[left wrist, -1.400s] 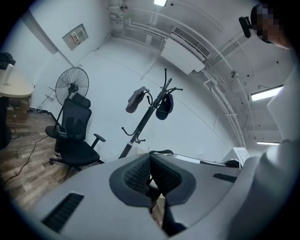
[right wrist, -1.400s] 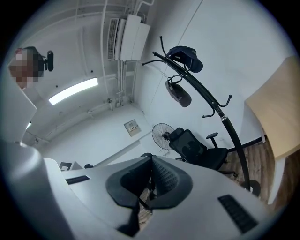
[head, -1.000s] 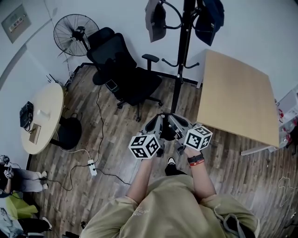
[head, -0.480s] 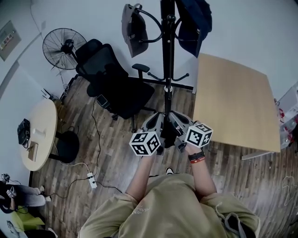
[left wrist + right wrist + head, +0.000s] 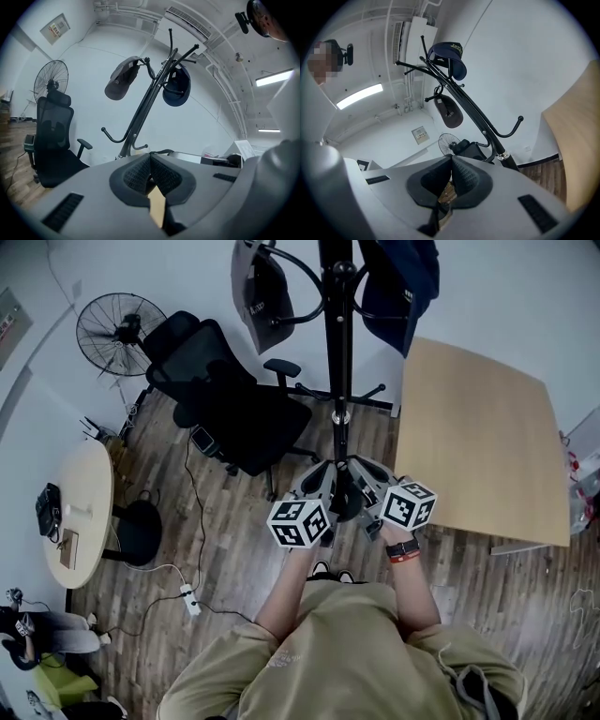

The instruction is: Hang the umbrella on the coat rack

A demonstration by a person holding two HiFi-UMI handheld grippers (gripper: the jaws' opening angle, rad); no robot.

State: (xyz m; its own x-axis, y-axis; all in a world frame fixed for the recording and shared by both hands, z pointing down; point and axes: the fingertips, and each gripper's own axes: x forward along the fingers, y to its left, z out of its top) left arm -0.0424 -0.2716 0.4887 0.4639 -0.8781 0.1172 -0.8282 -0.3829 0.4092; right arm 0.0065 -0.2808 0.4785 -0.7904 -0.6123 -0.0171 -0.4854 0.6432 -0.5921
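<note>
No umbrella shows in any view. The black coat rack (image 5: 337,352) stands straight ahead, with a grey cap (image 5: 255,296) on a left hook and a dark blue cap (image 5: 398,282) on a right hook. Its lower hooks are bare. My left gripper (image 5: 314,486) and right gripper (image 5: 366,482) are held side by side, pointing at the foot of the pole, which they hide. In the left gripper view the rack (image 5: 145,108) rises beyond the shut, empty left gripper (image 5: 150,157). The right gripper (image 5: 451,159) is also shut and empty, below the rack (image 5: 473,112).
A black office chair (image 5: 225,399) stands left of the rack, with a floor fan (image 5: 112,329) behind it. A wooden table (image 5: 478,437) is close on the right. A round table (image 5: 80,512) and a power strip (image 5: 190,598) with cable lie at the left.
The rack has come nearer and shifted left in the head view as the person stepped toward it. Both grippers stay shut, side by side.
</note>
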